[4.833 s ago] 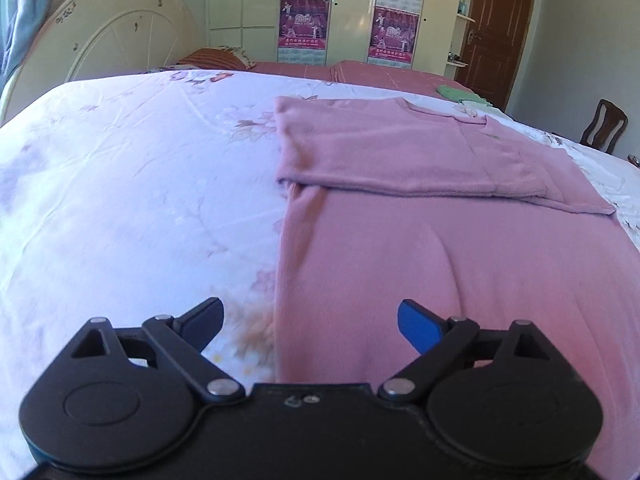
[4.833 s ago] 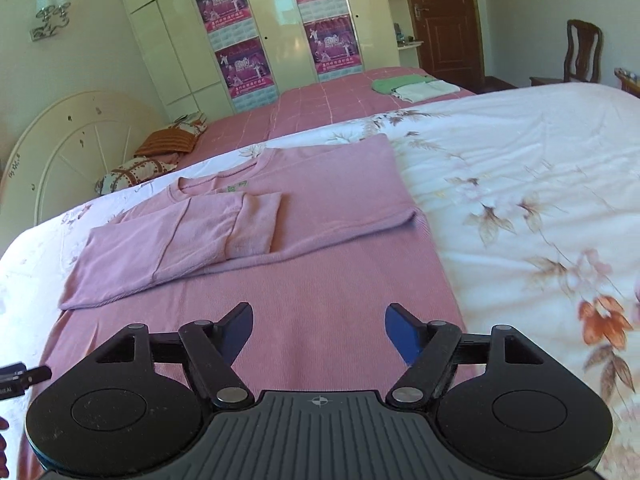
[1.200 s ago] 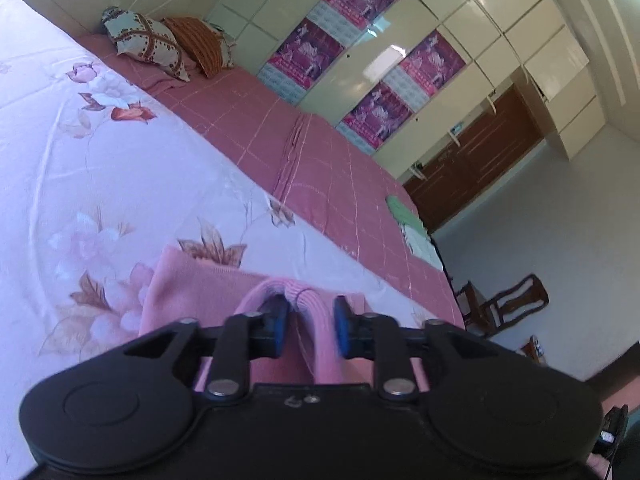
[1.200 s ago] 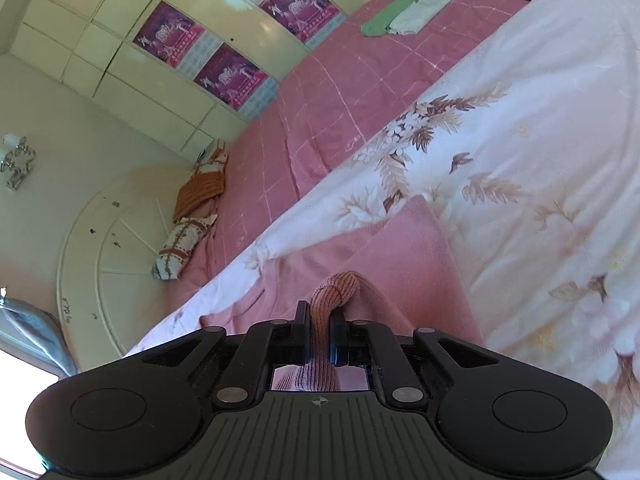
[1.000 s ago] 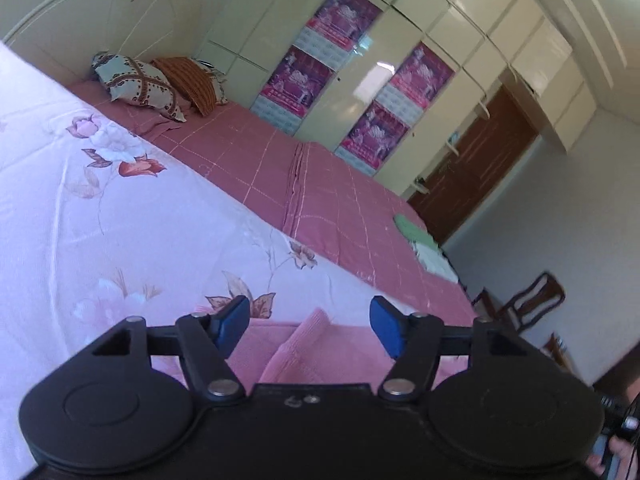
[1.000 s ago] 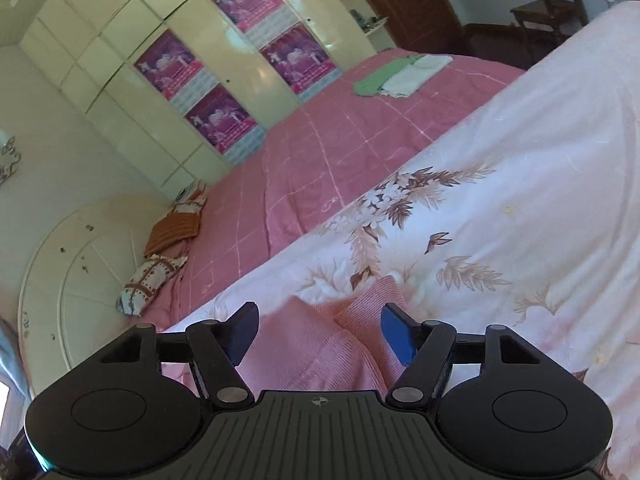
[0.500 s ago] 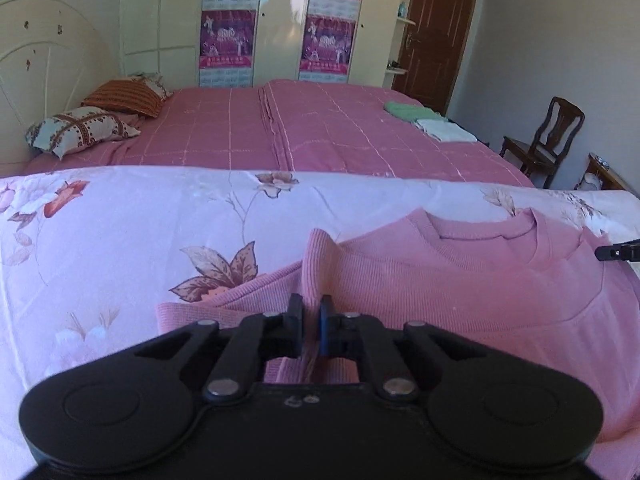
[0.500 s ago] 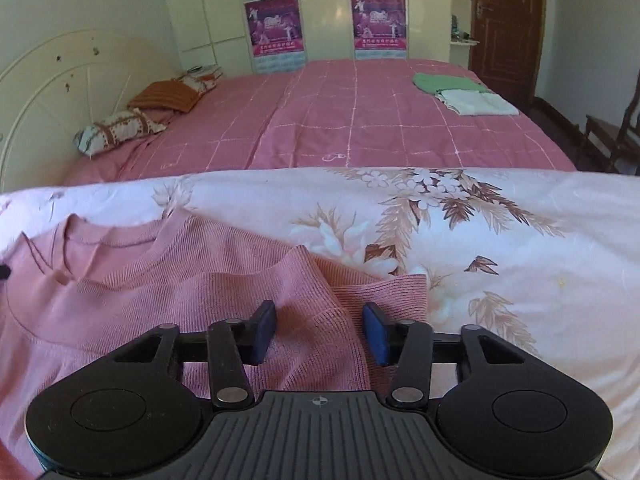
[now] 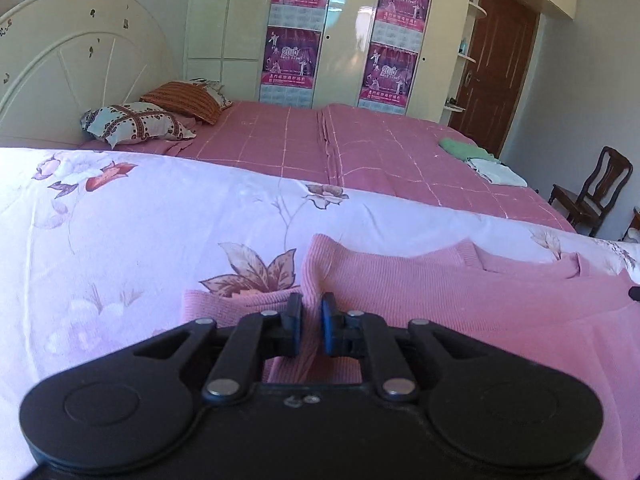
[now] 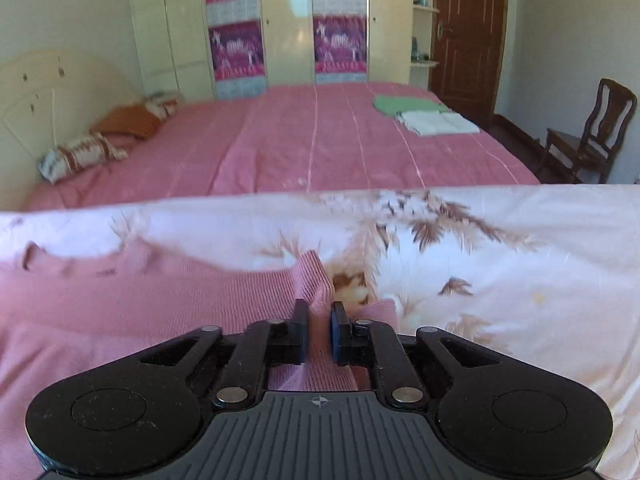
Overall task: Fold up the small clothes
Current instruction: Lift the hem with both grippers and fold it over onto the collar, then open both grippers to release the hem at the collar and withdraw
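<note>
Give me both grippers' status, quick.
Left gripper: jaws opening slightly, pink sweater fold between them.
Right gripper: jaws closing on a sweater fold.

Occluded, cropped and unresolved regions

The pink sweater (image 9: 460, 304) is cut off by the right and lower picture edges in the left wrist view, and its near portion is hidden behind the left tongs (image 9: 311, 328) body; in the right wrist view the sweater (image 10: 140, 304) runs off the left edge, its collar area smeared by blur; the fabric ridge passes between the right tongs (image 10: 319, 332), so pad contact there is hidden; the floral bed cover (image 10: 500, 240) print is blurred; poster (image 9: 296, 24) lettering is too small to read; a dark object (image 9: 634, 293) at the right edge is cropped and cannot be identified.
</note>
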